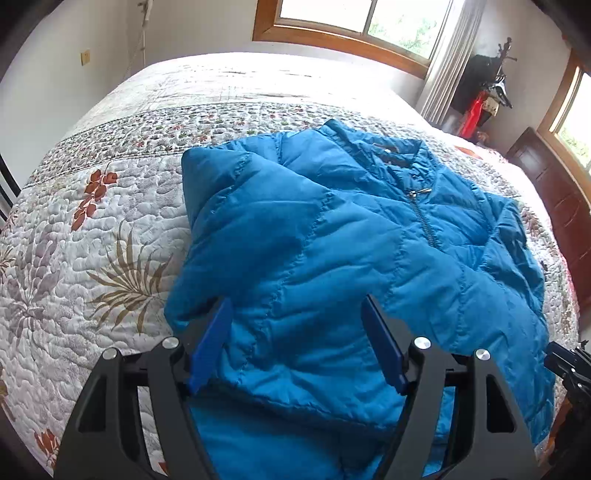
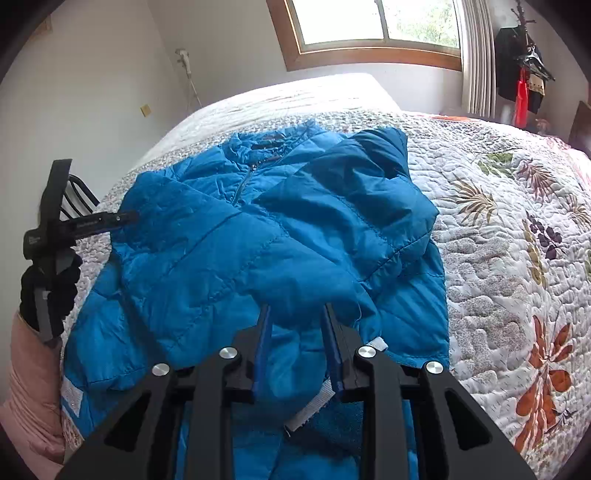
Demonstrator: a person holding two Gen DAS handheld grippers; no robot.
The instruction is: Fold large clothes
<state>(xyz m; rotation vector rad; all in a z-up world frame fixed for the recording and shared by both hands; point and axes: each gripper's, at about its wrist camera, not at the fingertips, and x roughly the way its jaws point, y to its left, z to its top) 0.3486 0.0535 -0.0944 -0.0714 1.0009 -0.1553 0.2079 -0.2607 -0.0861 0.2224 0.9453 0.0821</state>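
A blue puffer jacket (image 1: 332,240) lies front up on the quilted bed, zipper (image 1: 421,210) closed, both sleeves folded across the chest. My left gripper (image 1: 295,310) is open, its blue pads on either side of the left sleeve's cuff end. In the right wrist view the jacket (image 2: 258,240) fills the middle. My right gripper (image 2: 297,314) is open over the right sleeve's cuff, which lies between the pads. The left gripper also shows at that view's left edge (image 2: 122,218), beside the jacket's shoulder.
The bed's floral quilt (image 1: 110,240) spreads around the jacket. A dark wooden dresser (image 1: 554,192) stands past the bed's right side. A window (image 2: 369,22) and a coat rack with hanging clothes (image 2: 521,62) are at the back wall.
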